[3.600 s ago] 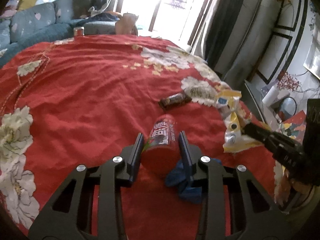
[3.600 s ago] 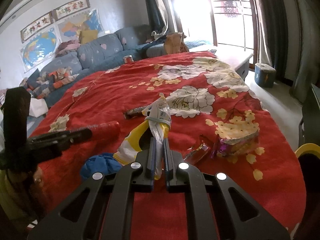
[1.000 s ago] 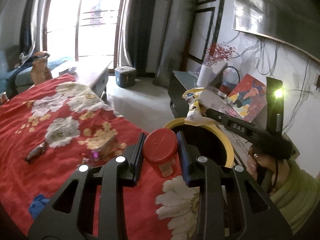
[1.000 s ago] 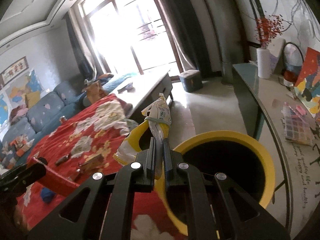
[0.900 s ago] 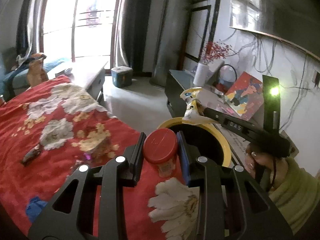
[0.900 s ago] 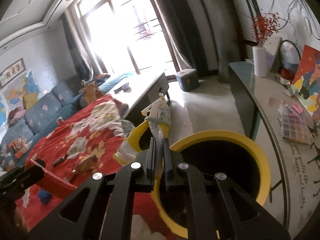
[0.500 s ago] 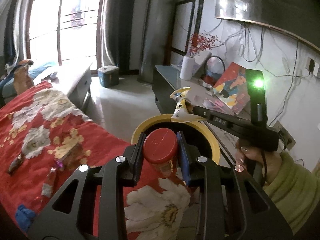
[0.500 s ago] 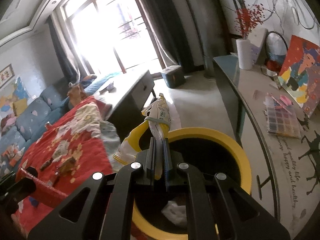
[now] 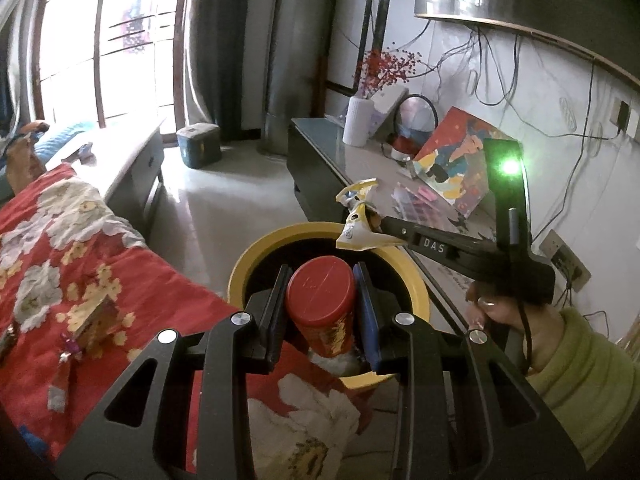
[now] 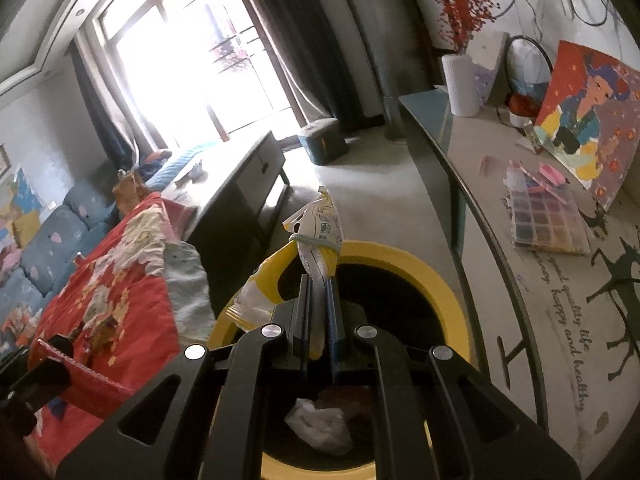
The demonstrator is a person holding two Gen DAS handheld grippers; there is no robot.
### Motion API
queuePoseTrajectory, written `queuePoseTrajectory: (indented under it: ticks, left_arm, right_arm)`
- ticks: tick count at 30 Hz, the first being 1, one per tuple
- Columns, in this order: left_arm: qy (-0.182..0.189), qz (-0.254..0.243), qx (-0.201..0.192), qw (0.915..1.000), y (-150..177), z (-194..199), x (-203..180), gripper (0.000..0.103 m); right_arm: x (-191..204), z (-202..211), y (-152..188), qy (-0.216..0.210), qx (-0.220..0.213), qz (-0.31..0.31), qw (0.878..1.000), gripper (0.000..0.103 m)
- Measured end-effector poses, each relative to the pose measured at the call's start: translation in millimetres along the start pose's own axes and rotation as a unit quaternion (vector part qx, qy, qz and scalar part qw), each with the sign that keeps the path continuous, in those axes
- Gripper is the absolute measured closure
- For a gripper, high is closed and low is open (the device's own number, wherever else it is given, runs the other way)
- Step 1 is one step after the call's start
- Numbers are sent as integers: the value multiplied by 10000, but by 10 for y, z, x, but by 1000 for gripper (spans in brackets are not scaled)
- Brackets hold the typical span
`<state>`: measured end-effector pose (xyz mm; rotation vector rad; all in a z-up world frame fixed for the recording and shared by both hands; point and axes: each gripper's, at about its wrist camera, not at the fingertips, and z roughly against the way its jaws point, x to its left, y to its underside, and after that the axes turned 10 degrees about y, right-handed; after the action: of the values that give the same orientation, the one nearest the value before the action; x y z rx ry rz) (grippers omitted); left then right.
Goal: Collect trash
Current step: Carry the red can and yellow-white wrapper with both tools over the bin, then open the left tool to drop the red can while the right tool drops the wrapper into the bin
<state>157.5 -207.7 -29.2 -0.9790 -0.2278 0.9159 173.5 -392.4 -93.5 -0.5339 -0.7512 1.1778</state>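
Red canister sat clamped across its rigid round body by left gripper over yellow bin, while right gripper pinched flat on limp, light snack bag, probably near-empty, above the same opening

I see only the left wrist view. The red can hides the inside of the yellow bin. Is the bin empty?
Observer: No. The right wrist view shows crumpled white trash at the bottom of the yellow bin.
Operator: Is the right gripper firmly shut on its bag?
Observer: Yes. The right gripper pinches the yellow snack bag between closed pads.
Operator: Is that bag over the opening?
Observer: Mostly; its lower end hangs at the bin's left rim.
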Motion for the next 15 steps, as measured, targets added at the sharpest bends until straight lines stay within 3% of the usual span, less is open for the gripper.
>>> queuePoseTrajectory:
  ticks: [15]
  left_arm:
    - [201,227,218,9993,23,-407,27,79]
  right_arm:
    - [-278,-202,43,-72,383,-186,9991,95]
